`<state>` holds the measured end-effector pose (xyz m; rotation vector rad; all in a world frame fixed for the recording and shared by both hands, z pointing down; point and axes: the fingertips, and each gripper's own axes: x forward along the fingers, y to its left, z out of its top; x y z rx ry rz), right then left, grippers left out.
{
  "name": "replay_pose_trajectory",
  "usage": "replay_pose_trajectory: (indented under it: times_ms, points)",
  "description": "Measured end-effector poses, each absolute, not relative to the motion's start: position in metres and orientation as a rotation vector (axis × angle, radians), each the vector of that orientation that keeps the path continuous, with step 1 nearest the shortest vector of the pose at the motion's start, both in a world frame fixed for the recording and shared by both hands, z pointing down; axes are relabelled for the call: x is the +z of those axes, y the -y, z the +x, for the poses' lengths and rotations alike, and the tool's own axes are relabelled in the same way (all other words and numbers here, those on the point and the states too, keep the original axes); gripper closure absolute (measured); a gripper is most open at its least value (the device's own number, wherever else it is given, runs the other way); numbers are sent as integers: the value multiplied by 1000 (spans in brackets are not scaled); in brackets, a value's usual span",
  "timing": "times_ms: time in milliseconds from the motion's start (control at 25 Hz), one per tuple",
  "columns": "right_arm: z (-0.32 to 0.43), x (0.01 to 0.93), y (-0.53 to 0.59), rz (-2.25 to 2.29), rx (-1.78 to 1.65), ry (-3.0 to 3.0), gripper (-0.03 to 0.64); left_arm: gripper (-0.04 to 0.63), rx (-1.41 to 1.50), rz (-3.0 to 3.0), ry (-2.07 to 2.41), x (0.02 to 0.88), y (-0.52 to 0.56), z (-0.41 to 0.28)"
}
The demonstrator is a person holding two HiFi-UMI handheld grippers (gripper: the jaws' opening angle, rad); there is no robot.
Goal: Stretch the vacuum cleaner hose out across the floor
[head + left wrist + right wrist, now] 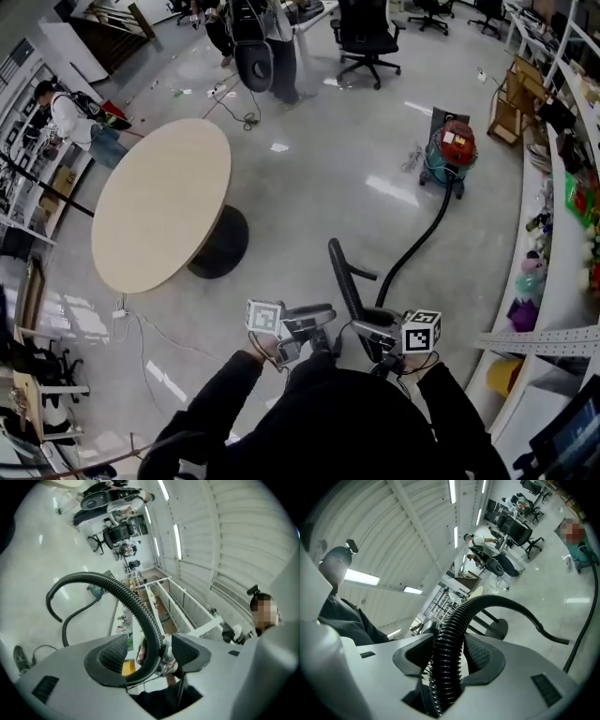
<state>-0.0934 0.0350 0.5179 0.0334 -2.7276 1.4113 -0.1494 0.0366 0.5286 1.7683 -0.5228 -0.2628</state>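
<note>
The black ribbed hose (412,248) runs from the red and teal vacuum cleaner (452,150) across the floor toward me, then arches up in a loop (339,262) in front of my hands. My left gripper (326,319) and right gripper (361,330) face each other close together at that loop. In the left gripper view the hose (136,606) passes between the jaws of the left gripper (150,651), lying against one pad with a gap to the other. In the right gripper view the hose (450,634) fills the gap of the right gripper (450,656), both pads against it.
A round wooden table (159,202) on a black base stands to the left. An office chair (367,37) and standing people (272,47) are at the back. Shelves with goods (562,187) line the right side. Thin cables (150,342) lie on the floor at lower left.
</note>
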Motion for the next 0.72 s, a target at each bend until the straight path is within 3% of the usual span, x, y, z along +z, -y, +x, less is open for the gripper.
replay_pose_trajectory:
  times_ms: [240,360,720]
  points:
    - [-22,520,-95,-114,1241,2789,416,264,-600,1678,464,501,-30,-60]
    - [2,523,-117,-115,1207,2776,416,253,-602,1688,473,511,-41,-35]
    - [1,527,-214,-160,1055,2720,414,255,-704,1590,360,521,-107,-30]
